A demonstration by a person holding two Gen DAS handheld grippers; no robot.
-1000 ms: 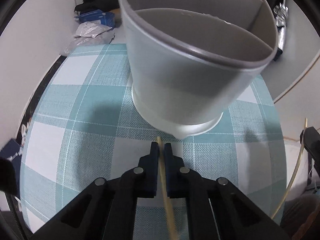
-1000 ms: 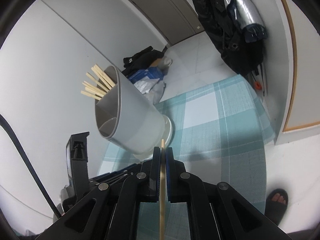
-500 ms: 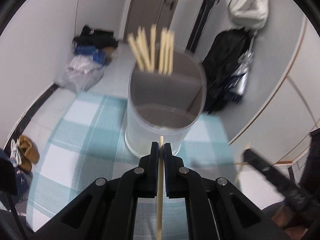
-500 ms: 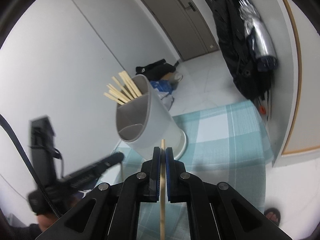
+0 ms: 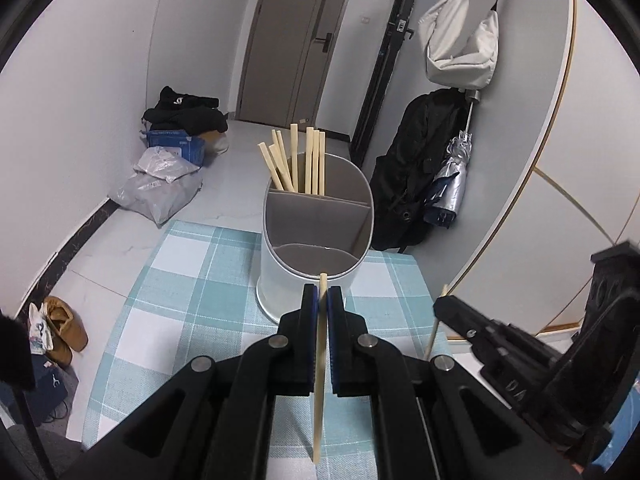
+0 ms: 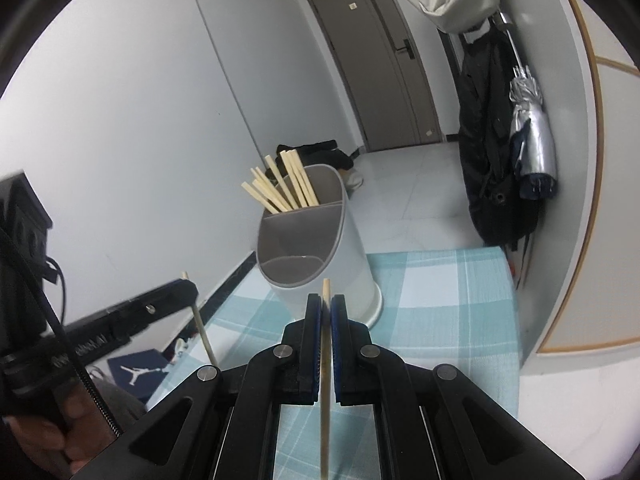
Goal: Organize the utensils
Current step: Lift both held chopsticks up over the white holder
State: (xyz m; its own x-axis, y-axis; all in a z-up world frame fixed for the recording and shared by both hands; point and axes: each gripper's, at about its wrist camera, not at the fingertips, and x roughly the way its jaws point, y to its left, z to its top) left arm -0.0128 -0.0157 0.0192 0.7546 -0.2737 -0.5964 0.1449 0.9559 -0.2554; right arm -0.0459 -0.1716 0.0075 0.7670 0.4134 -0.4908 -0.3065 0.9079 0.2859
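A white jumping-figure logo is seen on a dark box [image 6: 136, 374] on the floor; the embossed letters on the grippers cannot be read. One chopstick [image 5: 319, 364] is clamped in the closed left gripper [image 5: 322, 300] and another chopstick [image 6: 325, 376] in the closed right gripper [image 6: 326, 308], their lower ends cut off. The divided holder [image 5: 316, 248], with chopsticks in its far compartment, is stood on the checked tablecloth [image 5: 192, 280] just ahead.

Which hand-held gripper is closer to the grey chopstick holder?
Hard to tell; maybe left. The left hand-held gripper faces the holder straight on; the right hand-held gripper hovers alongside, similarly short.
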